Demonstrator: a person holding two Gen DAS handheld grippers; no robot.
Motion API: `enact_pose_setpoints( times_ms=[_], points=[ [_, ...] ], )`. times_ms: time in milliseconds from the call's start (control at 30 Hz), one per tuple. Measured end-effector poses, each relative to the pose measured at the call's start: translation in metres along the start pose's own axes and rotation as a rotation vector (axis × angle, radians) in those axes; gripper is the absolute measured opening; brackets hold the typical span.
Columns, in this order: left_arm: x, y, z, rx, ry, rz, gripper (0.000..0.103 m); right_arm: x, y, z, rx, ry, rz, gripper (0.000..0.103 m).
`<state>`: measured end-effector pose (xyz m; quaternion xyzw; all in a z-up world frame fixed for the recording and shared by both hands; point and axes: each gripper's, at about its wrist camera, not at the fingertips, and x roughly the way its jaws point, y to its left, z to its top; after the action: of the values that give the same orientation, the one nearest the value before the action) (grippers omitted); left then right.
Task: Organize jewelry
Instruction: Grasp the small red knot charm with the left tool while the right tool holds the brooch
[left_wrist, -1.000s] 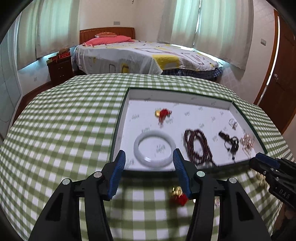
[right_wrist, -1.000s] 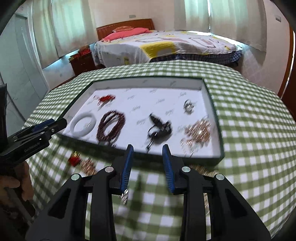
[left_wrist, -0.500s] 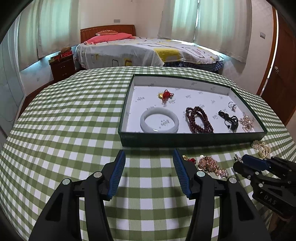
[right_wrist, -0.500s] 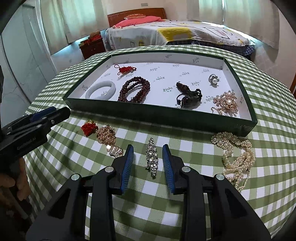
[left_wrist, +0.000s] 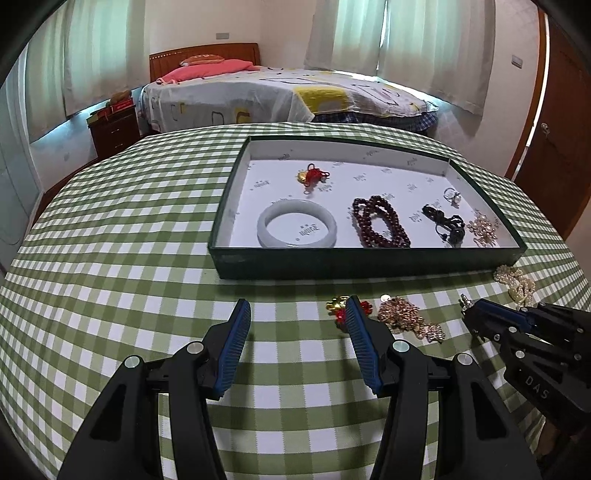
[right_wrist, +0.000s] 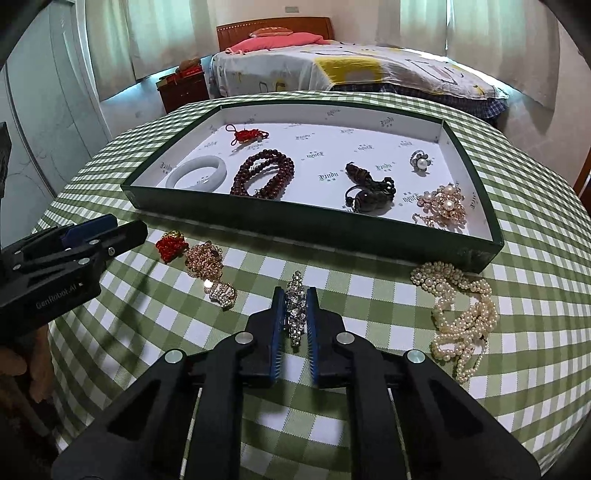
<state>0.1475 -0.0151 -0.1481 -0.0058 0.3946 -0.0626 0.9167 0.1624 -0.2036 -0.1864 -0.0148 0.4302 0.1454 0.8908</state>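
Observation:
A dark green tray (right_wrist: 314, 225) (left_wrist: 369, 264) with a white lining holds a white bangle (right_wrist: 197, 177), dark red beads (right_wrist: 264, 175), a red knot charm (right_wrist: 245, 134), a black cord piece (right_wrist: 369, 186), a pearl ring (right_wrist: 421, 160) and a gold pearl brooch (right_wrist: 443, 205). On the checked cloth in front lie a red charm (right_wrist: 170, 247), a gold chain piece (right_wrist: 205, 258), a rhinestone piece (right_wrist: 295, 306) and a pearl necklace (right_wrist: 461, 310). My right gripper (right_wrist: 295, 295) is closed around the rhinestone piece. My left gripper (left_wrist: 297, 306) is open and empty, left of the red charm (left_wrist: 338, 310).
The round table carries a green and white checked cloth (left_wrist: 110, 240). A bed (left_wrist: 277, 96) and a wooden nightstand (left_wrist: 114, 125) stand behind it. A wooden door (left_wrist: 554, 129) is at the right.
Both grippers drew back from the tray toward the table's front. The right gripper came down over the rhinestone piece and its jaws narrowed onto it.

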Motion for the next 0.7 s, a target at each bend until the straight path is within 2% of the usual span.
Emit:
enact_pose_setpoints(
  times_ms=[267,367,533,700],
  points=[
    [0.011,-0.014,0.003,0.028,0.019,-0.032,0.053,-0.002,-0.003,-0.001,0.002,-0.003,0.014,0.012],
    [0.02,-0.016,0.0,0.038,0.052,-0.034,0.052,-0.001,-0.002,-0.001,0.002,-0.003,0.016,0.012],
    [0.017,-0.011,-0.003,0.037,0.058,-0.039,0.04,-0.001,-0.002,-0.001,0.005,-0.004,0.018,0.012],
    [0.016,-0.008,-0.002,0.026,0.063,-0.056,0.039,-0.001,-0.002,-0.001,0.005,-0.004,0.018,0.012]
  ],
)
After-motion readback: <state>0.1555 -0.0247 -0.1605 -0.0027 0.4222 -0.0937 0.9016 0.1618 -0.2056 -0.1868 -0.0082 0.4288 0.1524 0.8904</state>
